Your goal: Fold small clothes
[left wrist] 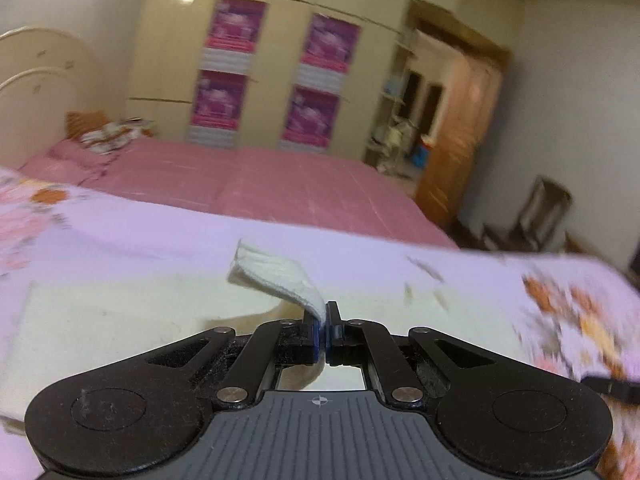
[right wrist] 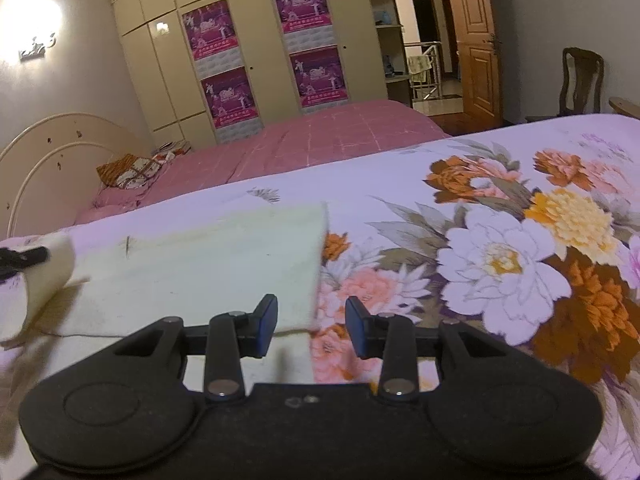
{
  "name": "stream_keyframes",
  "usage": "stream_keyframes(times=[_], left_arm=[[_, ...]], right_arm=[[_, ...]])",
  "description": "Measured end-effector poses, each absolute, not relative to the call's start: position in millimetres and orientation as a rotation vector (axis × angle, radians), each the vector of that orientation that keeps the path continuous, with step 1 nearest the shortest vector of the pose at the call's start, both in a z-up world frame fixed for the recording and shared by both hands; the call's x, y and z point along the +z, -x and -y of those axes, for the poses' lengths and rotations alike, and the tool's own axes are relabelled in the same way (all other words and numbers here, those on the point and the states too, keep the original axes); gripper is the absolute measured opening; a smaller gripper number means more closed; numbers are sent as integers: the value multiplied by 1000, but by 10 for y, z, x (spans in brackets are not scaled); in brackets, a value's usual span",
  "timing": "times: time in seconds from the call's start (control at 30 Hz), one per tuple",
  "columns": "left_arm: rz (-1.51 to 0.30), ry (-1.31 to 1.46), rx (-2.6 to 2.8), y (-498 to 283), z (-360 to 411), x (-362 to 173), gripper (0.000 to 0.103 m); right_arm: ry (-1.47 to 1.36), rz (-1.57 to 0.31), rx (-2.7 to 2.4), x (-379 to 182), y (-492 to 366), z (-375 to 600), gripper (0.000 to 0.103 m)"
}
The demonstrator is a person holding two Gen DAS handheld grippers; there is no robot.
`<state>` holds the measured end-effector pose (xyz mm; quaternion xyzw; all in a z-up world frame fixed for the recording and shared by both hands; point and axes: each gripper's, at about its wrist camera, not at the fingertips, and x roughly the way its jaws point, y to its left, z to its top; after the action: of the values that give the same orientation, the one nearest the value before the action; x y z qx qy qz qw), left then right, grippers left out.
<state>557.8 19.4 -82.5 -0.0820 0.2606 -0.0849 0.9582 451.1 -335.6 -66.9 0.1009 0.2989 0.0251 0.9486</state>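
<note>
A small cream-white garment (right wrist: 200,264) lies flat on the floral bedspread (right wrist: 500,240). My left gripper (left wrist: 323,326) is shut on a white ribbed edge of the garment (left wrist: 280,276) and lifts it off the cloth below (left wrist: 120,320). In the right wrist view the lifted part curls over at the far left (right wrist: 44,280), with the left gripper's tip just showing there. My right gripper (right wrist: 311,326) is open and empty, low over the garment's right edge near its front corner.
A pink bed (right wrist: 340,132) with a cream headboard (right wrist: 48,152) and a patterned pillow (right wrist: 128,172) stands behind. Wardrobes with purple posters (right wrist: 260,52), an open wooden door (right wrist: 476,40) and a dark chair (right wrist: 580,80) lie beyond.
</note>
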Motion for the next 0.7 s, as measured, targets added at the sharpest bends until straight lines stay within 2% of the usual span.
stream_keyframes(times=[0.37,0.4,0.43,0.47,0.5,0.53,0.7], left_arm=[[-671,2,-310,-5585,782,-829,3],[-679,-23,-310,-5557,887,-831,7],[-677,-51,-299,-5524,942,-815,19],[-664,-62,-311,-5460,983,-783,53],[-623,-61,-320,-5343,991,-711,72],[-574,-59,-308,-5231,947,-635,72],[-558,-3,-154,-4720,336,-487,72]], right_arm=[[-260,-627,43,-755,-4457,3499,39],[-274,-627,45,-747,-4468,3497,39],[-292,-626,52,-738,-4483,3493,39],[-311,-625,63,-725,-4500,3477,40],[-329,-623,75,-711,-4524,3456,40],[-345,-621,90,-700,-4554,3427,41],[-421,-648,186,-725,-4795,3221,42]])
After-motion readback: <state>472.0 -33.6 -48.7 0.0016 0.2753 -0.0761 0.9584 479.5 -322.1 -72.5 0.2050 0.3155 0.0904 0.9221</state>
